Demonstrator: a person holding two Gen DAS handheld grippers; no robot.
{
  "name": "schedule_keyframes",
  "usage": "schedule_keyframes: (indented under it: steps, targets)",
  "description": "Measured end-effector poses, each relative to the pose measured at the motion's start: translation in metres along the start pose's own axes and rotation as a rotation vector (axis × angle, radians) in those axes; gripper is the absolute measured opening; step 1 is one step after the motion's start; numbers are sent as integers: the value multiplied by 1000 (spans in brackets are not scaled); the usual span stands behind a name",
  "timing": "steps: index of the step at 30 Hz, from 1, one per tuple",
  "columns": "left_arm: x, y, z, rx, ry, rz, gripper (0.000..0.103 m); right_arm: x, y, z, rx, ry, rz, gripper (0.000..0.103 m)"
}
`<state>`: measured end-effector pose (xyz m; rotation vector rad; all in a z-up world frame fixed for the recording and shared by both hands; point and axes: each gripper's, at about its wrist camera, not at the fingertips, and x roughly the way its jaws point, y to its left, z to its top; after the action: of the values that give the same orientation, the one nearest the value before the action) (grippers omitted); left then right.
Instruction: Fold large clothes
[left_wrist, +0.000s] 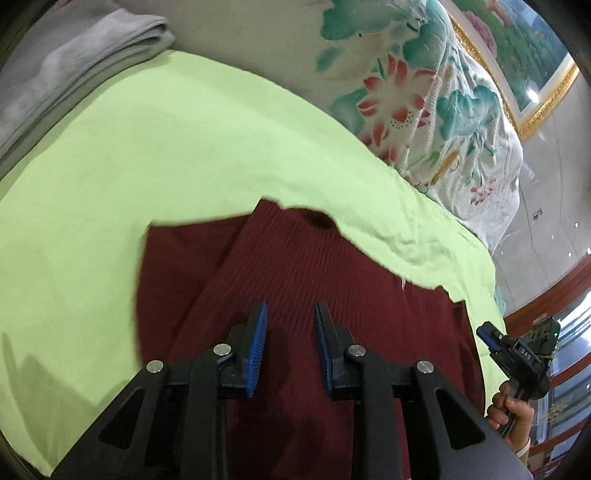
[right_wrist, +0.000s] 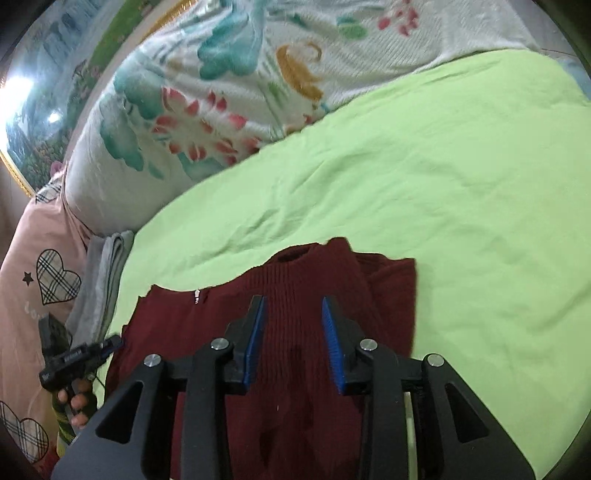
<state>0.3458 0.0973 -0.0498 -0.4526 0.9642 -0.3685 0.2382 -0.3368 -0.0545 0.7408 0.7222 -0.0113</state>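
Observation:
A dark red ribbed sweater (left_wrist: 295, 280) lies flat on a light green bedsheet (left_wrist: 147, 147), with its sleeves folded in over the body and its collar at the far end. My left gripper (left_wrist: 290, 314) is open and empty, hovering above the sweater's middle. My right gripper (right_wrist: 293, 308) is open and empty too, above the same sweater (right_wrist: 295, 369) seen from the other side. The right gripper also shows at the left wrist view's right edge (left_wrist: 487, 334), and the left gripper at the right wrist view's left edge (right_wrist: 112, 343), both beside the sweater's edges.
A floral quilt (left_wrist: 424, 110) is bunched at the far side of the green sheet (right_wrist: 406, 166). A folded grey cloth (left_wrist: 74, 66) lies at the sheet's far left. A pink pillow with plaid hearts (right_wrist: 44, 277) and a gold-framed picture (left_wrist: 535, 74) are beyond.

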Motion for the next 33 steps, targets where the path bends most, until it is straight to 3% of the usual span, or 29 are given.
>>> schedule_keyframes:
  steps: [3, 11, 18, 22, 26, 33]
  targets:
    - [-23, 3, -25, -12, -10, -17, 25, -13, 7, -13, 26, 6, 32, 33]
    - [-90, 24, -105, -135, -37, -76, 41, -11, 63, -61, -83, 108, 157, 33]
    - [-101, 28, -156, -202, 9, -92, 53, 14, 98, -84, -123, 170, 169, 22]
    - [-86, 20, -162, -238, 22, -124, 61, 19, 113, -85, -134, 161, 158, 22]
    - [-68, 14, -161, -259, 22, -96, 69, 26, 126, -81, -146, 142, 148, 22]
    - [-54, 21, -151, -348, -31, -113, 71, 66, 140, -82, -157, 164, 112, 16]
